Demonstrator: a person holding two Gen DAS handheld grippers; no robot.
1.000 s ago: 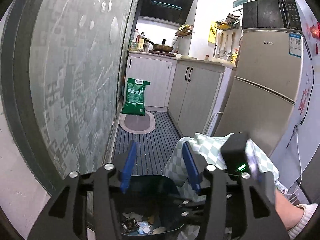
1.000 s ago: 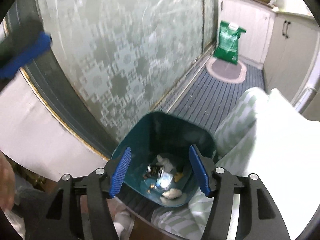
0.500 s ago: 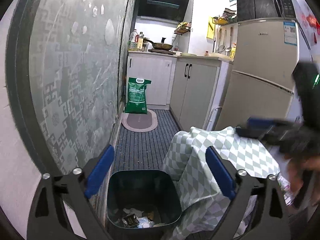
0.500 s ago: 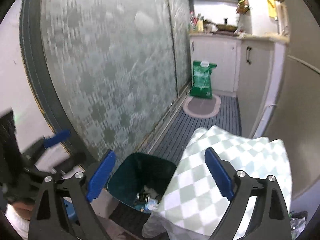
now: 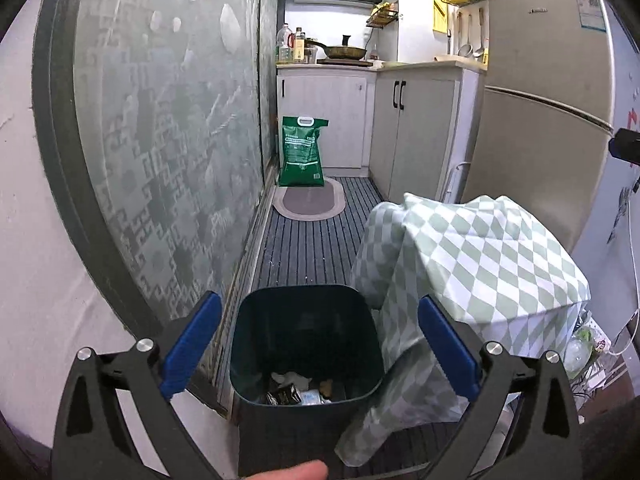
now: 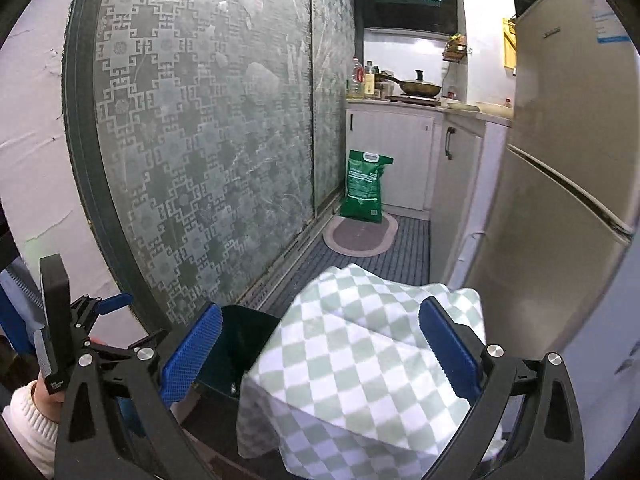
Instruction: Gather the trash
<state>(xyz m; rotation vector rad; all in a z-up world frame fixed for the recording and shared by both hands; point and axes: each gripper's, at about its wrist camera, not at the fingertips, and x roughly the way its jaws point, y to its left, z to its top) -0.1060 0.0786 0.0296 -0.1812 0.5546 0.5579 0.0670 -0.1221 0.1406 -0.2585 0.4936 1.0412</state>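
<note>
A dark teal trash bin (image 5: 306,344) stands on the floor beside a table draped in a green-and-white checked cloth (image 5: 472,264). Wrappers and scraps of trash (image 5: 298,390) lie in its bottom. My left gripper (image 5: 318,344) is open and empty, held above and in front of the bin, its jaws wide on either side. My right gripper (image 6: 320,348) is open and empty, over the checked cloth (image 6: 360,368), with the bin's rim (image 6: 244,344) at its left. The left gripper's body (image 6: 80,340) shows at the left of the right wrist view.
A patterned glass sliding door (image 5: 168,152) runs along the left. A fridge (image 5: 544,120) stands right. Beyond lie a striped floor mat (image 5: 316,240), an oval rug (image 5: 308,202), a green sack (image 5: 302,152) and white kitchen cabinets (image 5: 412,128).
Both grippers opened wide and pulled up and back from the bin. The right gripper swung right from over the bin to over the checked cloth.
</note>
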